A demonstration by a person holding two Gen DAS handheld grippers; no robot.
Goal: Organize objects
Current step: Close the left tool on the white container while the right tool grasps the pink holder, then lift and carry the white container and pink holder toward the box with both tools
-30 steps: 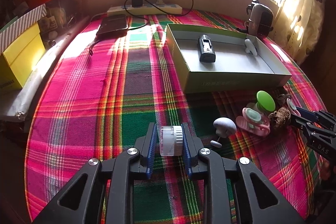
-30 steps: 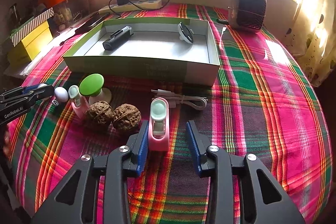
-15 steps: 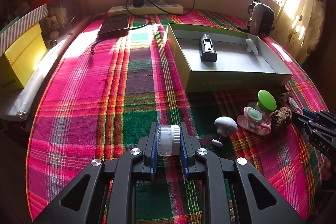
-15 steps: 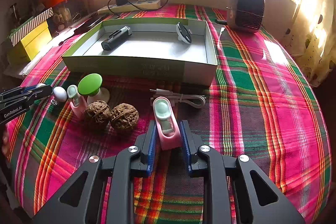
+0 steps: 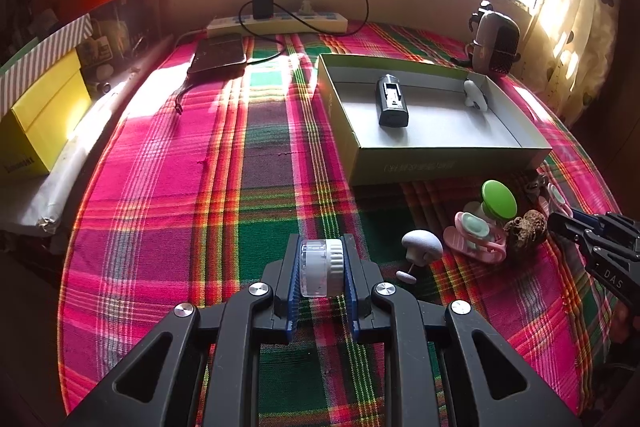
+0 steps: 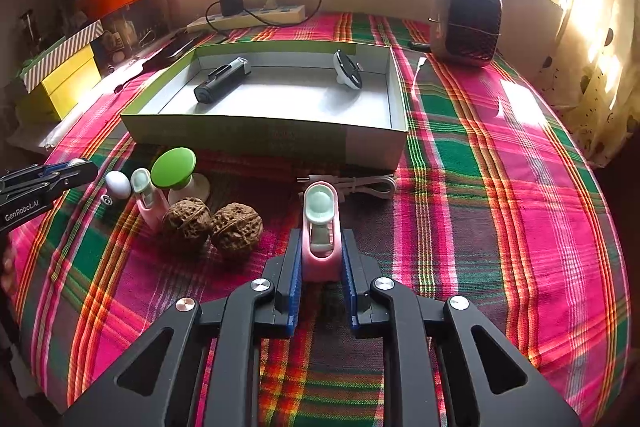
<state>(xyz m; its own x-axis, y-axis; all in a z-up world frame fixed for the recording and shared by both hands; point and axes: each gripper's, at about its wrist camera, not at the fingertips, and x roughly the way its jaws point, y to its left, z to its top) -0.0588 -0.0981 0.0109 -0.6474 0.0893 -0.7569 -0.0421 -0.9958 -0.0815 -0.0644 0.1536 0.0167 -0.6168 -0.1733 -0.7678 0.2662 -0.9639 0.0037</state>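
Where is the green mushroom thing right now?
In the right wrist view, the green-topped knob stands at left on the plaid cloth, before the open box, behind two walnuts.

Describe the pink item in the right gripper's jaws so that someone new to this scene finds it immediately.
Start at the open cardboard box on the plaid cloth. Just in front of it, beside a white cable, the right gripper is shut on the pink clip-like gadget. Unlike its twin by the walnuts, it stands between the jaws.

Each wrist camera is looking forward and steeply downward along its own hand-held gripper, close above the tabletop [image 5: 168, 163]; both views are sharing the open box [image 5: 440, 163] [image 6: 264, 139] ahead and the far window.
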